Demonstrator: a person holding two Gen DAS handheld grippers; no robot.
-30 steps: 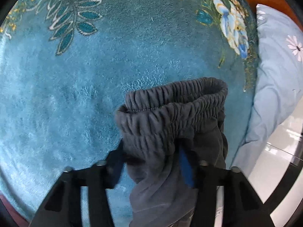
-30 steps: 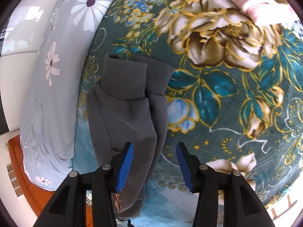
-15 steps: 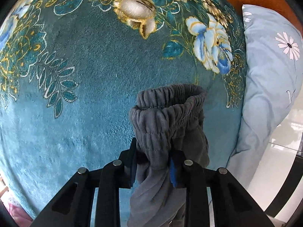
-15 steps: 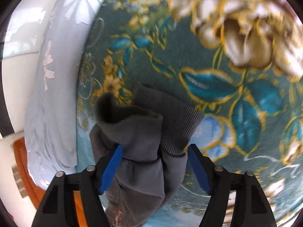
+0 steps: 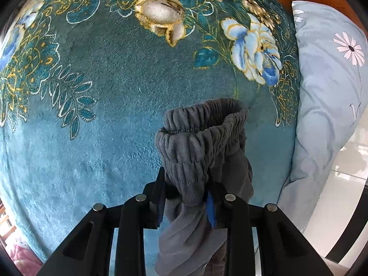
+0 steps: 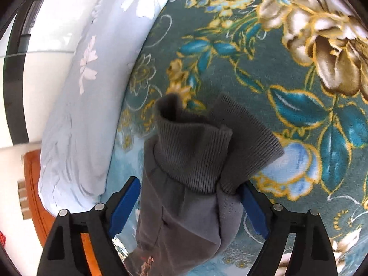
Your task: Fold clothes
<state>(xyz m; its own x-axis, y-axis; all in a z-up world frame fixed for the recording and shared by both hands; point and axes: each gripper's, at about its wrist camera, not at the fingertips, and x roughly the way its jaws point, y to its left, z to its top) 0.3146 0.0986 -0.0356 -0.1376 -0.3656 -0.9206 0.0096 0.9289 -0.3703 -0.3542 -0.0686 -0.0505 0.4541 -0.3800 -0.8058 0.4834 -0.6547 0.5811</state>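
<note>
A pair of dark grey sweatpants lies on a teal floral blanket (image 5: 103, 149). In the left wrist view my left gripper (image 5: 186, 197) is shut on the gathered elastic waistband (image 5: 197, 138) and holds it bunched and raised above the blanket. In the right wrist view the ribbed leg cuffs (image 6: 195, 147) stand between the blue pads (image 6: 125, 204) of my right gripper (image 6: 191, 195). Its jaws are wide apart around the cloth, with a gap on the left side.
A pale blue pillow with daisy print (image 5: 326, 105) lies along the blanket's edge; it also shows in the right wrist view (image 6: 85, 105). Orange wood (image 6: 32, 184) and white floor tile (image 5: 340, 195) lie beyond it. A pink cloth (image 5: 20, 257) shows at the lower left.
My left gripper closed on the waistband and lifted it. My right gripper moved forward over the leg cuffs, its jaws opening wider around them.
</note>
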